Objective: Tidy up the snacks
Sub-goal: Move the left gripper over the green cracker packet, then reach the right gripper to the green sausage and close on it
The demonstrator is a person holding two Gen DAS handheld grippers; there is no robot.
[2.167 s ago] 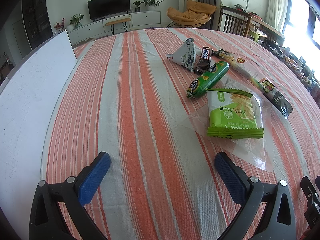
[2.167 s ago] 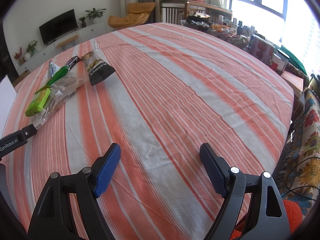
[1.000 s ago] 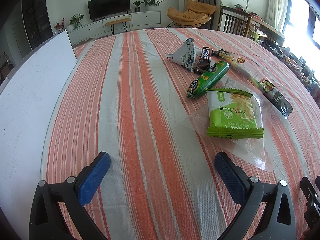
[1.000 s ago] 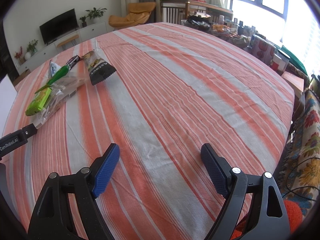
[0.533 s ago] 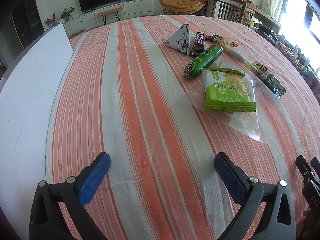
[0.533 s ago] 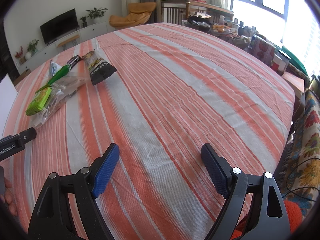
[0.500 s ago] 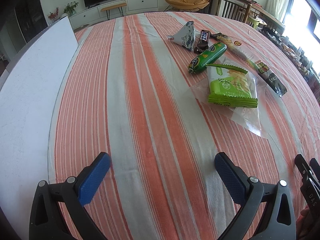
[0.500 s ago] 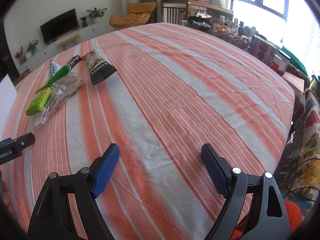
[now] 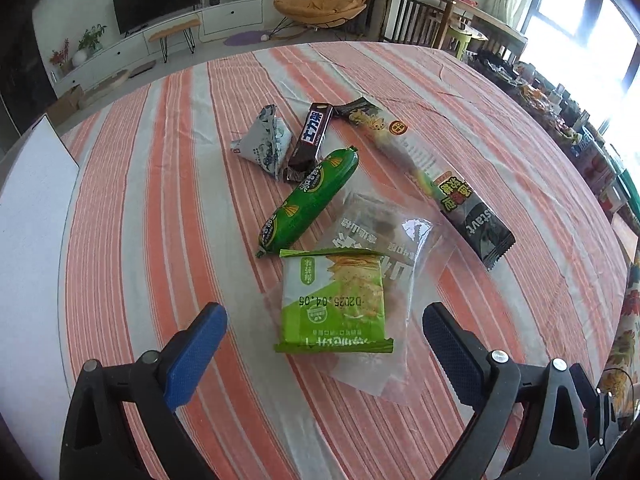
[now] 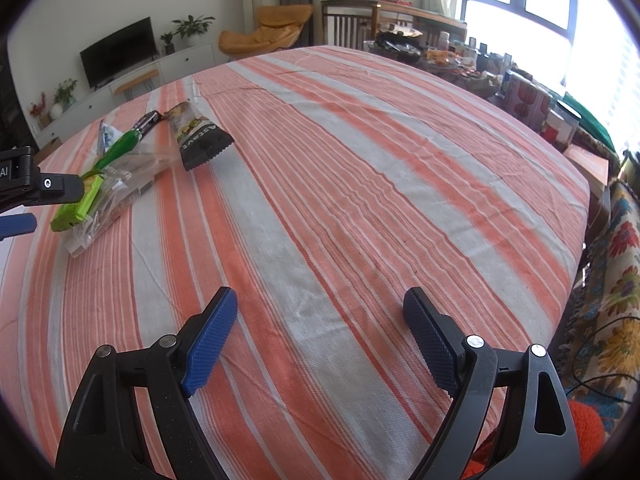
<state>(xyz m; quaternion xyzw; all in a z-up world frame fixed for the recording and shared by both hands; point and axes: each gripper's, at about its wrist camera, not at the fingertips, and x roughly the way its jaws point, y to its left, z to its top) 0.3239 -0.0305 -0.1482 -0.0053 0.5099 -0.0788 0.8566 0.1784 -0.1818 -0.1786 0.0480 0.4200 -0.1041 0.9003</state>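
My left claw (image 9: 324, 340) is closing, pads straddling but not touching the green cracker pack (image 9: 334, 304) just ahead, lined up to lift it.

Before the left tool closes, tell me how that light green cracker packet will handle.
The light green cracker packet looks flat and puffed, so probably light. Its glossy film may slip, more so lying on the clear plastic bag. The printed crackers suggest brittle contents, so squeeze gently.
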